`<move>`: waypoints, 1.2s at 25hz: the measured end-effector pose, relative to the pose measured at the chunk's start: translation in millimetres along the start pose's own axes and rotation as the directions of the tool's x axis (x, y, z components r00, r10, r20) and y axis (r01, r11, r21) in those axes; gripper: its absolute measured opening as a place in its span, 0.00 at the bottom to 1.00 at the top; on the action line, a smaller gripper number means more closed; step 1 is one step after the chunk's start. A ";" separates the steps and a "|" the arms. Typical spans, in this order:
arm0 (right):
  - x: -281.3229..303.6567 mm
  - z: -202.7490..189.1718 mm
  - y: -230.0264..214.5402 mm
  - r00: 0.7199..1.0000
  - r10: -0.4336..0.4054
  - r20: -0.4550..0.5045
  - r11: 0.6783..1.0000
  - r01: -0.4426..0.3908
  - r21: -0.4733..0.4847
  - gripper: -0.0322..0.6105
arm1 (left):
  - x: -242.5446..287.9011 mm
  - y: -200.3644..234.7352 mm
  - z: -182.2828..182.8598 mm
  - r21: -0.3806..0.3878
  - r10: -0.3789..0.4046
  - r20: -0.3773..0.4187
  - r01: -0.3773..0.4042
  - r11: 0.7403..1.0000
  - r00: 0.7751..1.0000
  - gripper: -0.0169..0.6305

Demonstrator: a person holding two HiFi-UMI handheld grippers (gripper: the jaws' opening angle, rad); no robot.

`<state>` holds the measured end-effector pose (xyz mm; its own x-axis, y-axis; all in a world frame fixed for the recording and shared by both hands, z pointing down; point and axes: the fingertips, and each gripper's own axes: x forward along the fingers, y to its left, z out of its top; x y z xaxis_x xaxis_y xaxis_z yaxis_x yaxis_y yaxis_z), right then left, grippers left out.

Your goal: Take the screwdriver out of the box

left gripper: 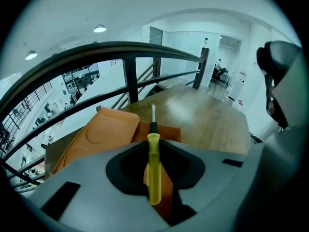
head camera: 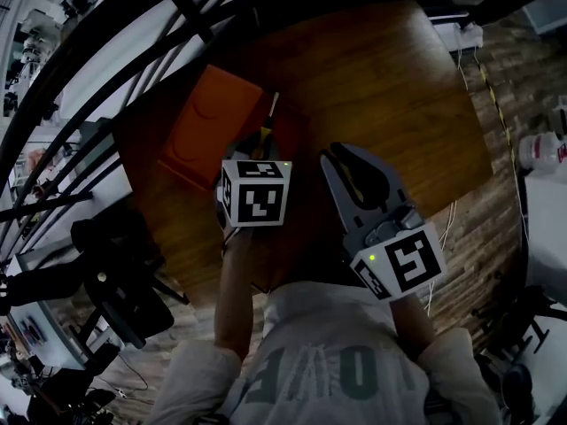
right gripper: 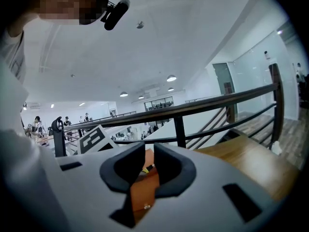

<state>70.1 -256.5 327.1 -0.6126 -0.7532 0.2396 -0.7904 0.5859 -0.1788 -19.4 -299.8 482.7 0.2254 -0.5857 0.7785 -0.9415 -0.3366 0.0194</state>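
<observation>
The left gripper is clamped on the yellow-handled, metal-tipped screwdriver, above the open orange plastic box at the brown wooden table's left. The right gripper's jaws stand slightly apart, empty.

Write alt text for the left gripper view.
The left claw is shut on a yellow-handled screwdriver, its tip pointing away. Behind it sits an orange box on a wooden table, with a dark railing beyond.
</observation>
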 end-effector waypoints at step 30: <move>-89.7 108.9 75.0 0.935 0.084 0.345 0.968 0.005 -0.249 0.15 | -301.4 -53.5 109.8 0.058 0.170 0.803 -0.359 0.931 0.570 0.16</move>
<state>65.2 -177.6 188.3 -0.6409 -0.7582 -0.1198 -0.7672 0.6380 0.0660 -9.4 -186.2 178.1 0.1697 -0.9839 -0.0566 -0.9434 -0.1456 -0.2978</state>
